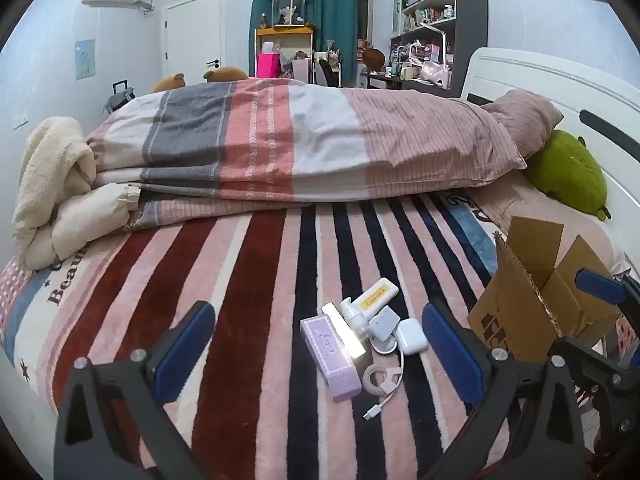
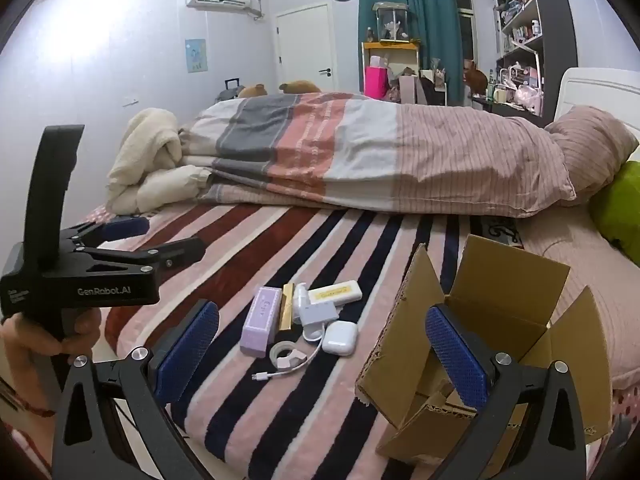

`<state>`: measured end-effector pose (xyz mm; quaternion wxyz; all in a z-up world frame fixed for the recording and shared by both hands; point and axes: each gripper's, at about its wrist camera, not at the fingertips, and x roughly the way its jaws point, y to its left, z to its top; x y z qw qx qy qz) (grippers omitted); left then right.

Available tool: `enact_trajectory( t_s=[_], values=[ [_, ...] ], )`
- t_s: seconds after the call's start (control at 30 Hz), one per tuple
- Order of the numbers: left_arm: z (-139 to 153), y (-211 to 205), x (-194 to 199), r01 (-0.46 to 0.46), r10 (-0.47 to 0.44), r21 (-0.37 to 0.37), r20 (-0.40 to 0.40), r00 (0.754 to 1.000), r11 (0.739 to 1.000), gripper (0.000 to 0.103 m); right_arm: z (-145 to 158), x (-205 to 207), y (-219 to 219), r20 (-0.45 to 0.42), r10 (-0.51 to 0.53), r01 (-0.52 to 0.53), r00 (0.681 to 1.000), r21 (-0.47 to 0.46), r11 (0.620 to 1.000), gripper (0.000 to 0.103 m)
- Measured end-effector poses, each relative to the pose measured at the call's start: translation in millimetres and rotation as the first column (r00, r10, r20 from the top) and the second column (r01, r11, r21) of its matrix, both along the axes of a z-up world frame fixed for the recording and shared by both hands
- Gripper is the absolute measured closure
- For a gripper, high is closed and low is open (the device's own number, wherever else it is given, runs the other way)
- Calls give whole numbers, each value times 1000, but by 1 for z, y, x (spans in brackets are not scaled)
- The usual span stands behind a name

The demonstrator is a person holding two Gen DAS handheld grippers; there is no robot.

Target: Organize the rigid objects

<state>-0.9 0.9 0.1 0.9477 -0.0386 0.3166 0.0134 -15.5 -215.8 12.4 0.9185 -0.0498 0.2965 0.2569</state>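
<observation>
A cluster of small items lies on the striped blanket: a lilac box (image 1: 330, 354) (image 2: 261, 321), a gold bar (image 1: 344, 330) (image 2: 287, 306), a white-and-yellow case (image 1: 378, 294) (image 2: 335, 293), a grey adapter (image 1: 383, 323) (image 2: 319, 313), a white earbud case (image 1: 412, 335) (image 2: 339, 337), a tape roll (image 1: 375, 377) (image 2: 281, 350) and a white cable (image 1: 384, 398) (image 2: 286, 370). An open cardboard box (image 1: 532, 300) (image 2: 480, 320) stands to their right. My left gripper (image 1: 318, 344) is open, just before the cluster. My right gripper (image 2: 322, 350) is open and empty, its right finger in front of the box.
A folded striped duvet (image 1: 304, 140) lies across the bed behind the items. A cream blanket (image 1: 52, 184) is bundled at the left, a green plush (image 1: 568, 172) at the right by the white headboard (image 1: 560, 80). The left gripper body (image 2: 80, 276) shows in the right wrist view.
</observation>
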Motion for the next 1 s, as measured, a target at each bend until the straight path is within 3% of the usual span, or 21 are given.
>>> enact_trajectory(
  t_s=[0.2,1.0],
  values=[
    [1,-9,7,14,-13,46,-23,1000,999,0,-1,0,1,-27,6,-6,1000,12,1000,0],
    [-1,-9,4,16,-16,48,-14,1000,999,0,-2,1,-5,-19,-16,16,1000,12,1000,0]
  ],
)
